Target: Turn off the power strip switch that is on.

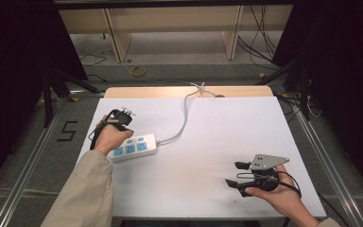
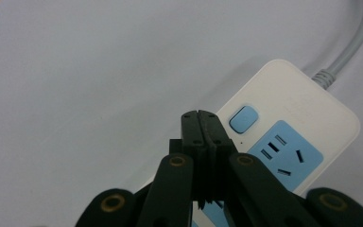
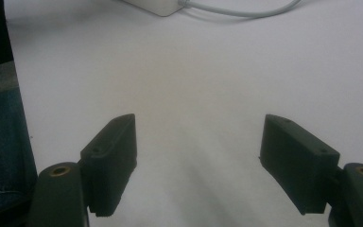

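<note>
- High view: the power strip [image 1: 133,147] lies at the bench's [image 1: 217,137] left, long axis roughly left-right, touching-close to the left claw [image 1: 119,118].
- Left claw's jaws are pressed together, tips just beside the blue switch [image 2: 243,118].
- Right claw [image 1: 238,174], jaws apart and empty, sits well apart; the left hand is nearer.

closed jaws over power strip [image 2: 288,127]
</note>
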A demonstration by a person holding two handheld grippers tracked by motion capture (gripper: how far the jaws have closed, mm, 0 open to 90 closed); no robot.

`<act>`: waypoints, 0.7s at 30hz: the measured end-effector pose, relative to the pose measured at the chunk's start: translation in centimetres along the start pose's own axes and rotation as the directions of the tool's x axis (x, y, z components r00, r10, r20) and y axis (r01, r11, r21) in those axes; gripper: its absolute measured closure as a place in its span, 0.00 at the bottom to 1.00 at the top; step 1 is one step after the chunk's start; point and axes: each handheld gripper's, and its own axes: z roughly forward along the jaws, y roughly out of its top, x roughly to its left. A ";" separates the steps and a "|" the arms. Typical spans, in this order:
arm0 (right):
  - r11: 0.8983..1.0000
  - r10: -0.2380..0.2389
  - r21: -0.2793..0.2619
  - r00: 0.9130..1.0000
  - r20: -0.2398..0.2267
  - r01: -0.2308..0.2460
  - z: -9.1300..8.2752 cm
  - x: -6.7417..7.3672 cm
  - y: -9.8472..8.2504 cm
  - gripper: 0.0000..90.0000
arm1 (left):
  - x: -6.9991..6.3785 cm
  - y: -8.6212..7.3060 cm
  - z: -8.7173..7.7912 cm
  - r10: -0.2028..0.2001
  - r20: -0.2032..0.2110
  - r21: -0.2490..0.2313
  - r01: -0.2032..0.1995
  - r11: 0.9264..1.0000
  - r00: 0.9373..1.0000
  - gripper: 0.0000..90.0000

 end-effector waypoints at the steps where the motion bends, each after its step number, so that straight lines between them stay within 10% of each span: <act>1: 1.000 0.000 0.001 1.000 0.000 0.000 0.0 0.0 0.0 0.32 | -0.1 0.0 -0.2 -0.001 0.002 -0.013 0.001 1.000 1.000 1.00; 8: 1.000 -0.001 -0.002 1.000 0.001 0.001 0.0 -0.1 0.0 0.32 | -0.4 -0.5 -1.6 0.010 0.036 -0.116 -0.006 0.993 0.999 0.85; 21: 1.000 0.000 -0.005 1.000 0.001 0.000 0.0 -0.1 0.0 0.32 | -1.9 -1.4 -2.7 0.016 0.097 -0.289 0.012 0.957 0.995 0.43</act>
